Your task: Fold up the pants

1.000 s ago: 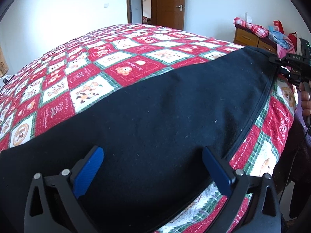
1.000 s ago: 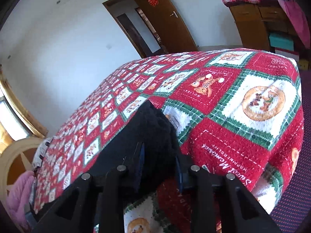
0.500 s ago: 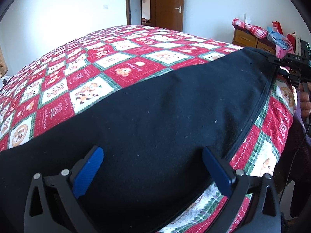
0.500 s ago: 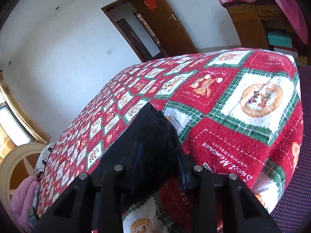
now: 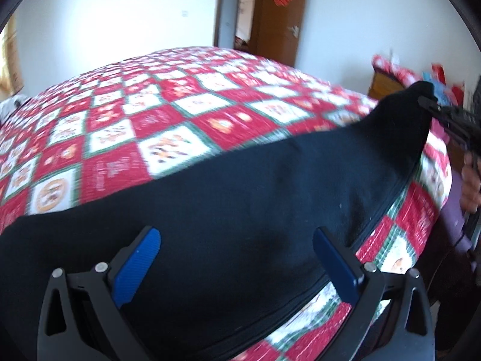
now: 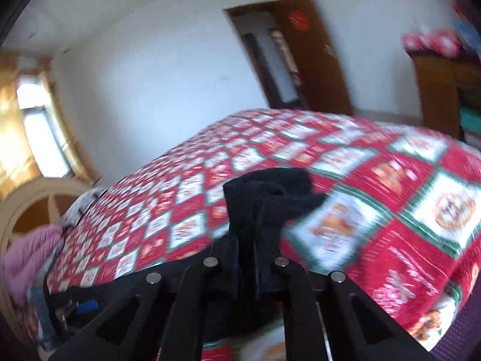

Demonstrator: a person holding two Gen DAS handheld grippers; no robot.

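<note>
The black pants (image 5: 240, 195) lie stretched across the near edge of the bed. My left gripper (image 5: 236, 234) hovers over their near part, open, its blue pads (image 5: 136, 264) wide apart and pressing on nothing. At the far right, my right gripper (image 5: 425, 102) holds the pants' end, which is pulled up into a peak above the quilt. In the right wrist view the right gripper (image 6: 252, 249) is shut on that end, with the black cloth of the pants (image 6: 270, 192) bunched up between the fingers.
A red, white and green patchwork quilt (image 5: 180, 120) covers the whole bed. A brown door (image 5: 282, 15) stands open at the back. A wooden dresser (image 5: 381, 84) piled with clothes sits at the right. A person's hand (image 5: 469, 186) is at the right edge.
My right gripper has closed on the pants' end and lifted it off the quilt, rolling as it rose. My left gripper has risen a little and stays open.
</note>
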